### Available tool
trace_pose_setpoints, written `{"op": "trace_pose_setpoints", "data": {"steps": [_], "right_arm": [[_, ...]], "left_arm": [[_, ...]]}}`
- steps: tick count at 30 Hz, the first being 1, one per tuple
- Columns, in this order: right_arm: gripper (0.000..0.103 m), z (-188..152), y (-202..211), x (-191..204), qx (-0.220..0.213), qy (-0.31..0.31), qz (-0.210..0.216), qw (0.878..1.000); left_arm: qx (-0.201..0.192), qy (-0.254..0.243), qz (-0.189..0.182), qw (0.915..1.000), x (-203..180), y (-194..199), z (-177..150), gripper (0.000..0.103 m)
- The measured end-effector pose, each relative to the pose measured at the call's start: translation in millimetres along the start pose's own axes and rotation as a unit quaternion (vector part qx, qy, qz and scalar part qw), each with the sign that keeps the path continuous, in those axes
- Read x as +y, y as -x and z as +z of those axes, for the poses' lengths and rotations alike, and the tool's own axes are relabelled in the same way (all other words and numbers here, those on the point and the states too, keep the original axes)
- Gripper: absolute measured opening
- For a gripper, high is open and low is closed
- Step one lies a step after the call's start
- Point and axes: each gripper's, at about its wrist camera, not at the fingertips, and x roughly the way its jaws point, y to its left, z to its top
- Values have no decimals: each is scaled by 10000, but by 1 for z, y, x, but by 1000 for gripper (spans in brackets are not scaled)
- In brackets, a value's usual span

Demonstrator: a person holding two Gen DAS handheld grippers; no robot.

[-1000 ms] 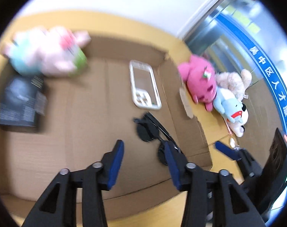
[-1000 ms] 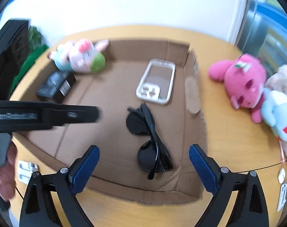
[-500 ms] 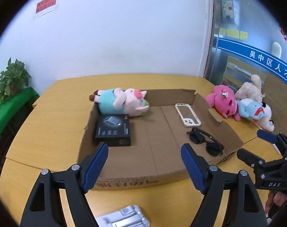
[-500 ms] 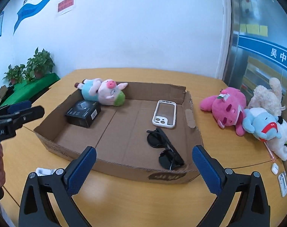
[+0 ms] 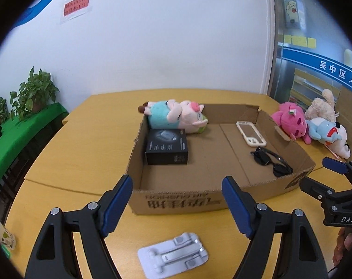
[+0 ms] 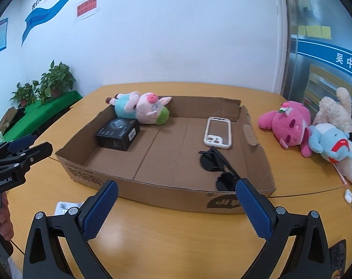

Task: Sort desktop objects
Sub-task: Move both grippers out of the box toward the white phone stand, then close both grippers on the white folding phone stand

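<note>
Left wrist view: the left gripper [image 5: 177, 200] was spread wide with nothing in it, hovering over a grey stand [image 5: 173, 258] in front of the cardboard box [image 5: 176, 203]. Right wrist view: the right gripper [image 6: 176, 207] gaped empty too. In the box sat sunglasses [image 6: 219, 166], phone case [image 6: 217, 136], black box [image 6: 117, 134] and pig plush [image 6: 141, 108].

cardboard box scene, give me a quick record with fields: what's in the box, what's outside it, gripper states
container: cardboard box, open top, on wooden table
in box: pig plush, black carton, phone case, sunglasses
outside, right: pink plush, beige plush, blue-and-white plush
outside, near edge: grey phone stand
left gripper: open, empty
right gripper: open, empty
</note>
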Motion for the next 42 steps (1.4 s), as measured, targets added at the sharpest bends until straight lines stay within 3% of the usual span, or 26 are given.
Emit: {"op": "trace_pose_setpoints", "data": {"steps": [6,12,20,25,35,42], "right_arm": [[103,-27,-46,53,568,298,827,9945],[103,-60,-85,101,1205,579,1352,9818],[99,-87,-108,123,1579,859,1359,9743],[98,-90,-106,123,1530,893,1404,9741],[67,-91,-102,124,1491,824,1755,9696],[59,-89,-104,123,1504,733,1918,9671]], "left_arm": [[448,218,162,9986,40,-4,-32,79],[928,531,188,9941,70,-19,-64,79],[1484,473,24,9878,71,-43,-100,79],[1671,644,-204,9836,72,-57,-111,79],[1954,938,-546,9747,76,-60,-115,78],[2076,863,-533,9729,76,-59,-119,78]]}}
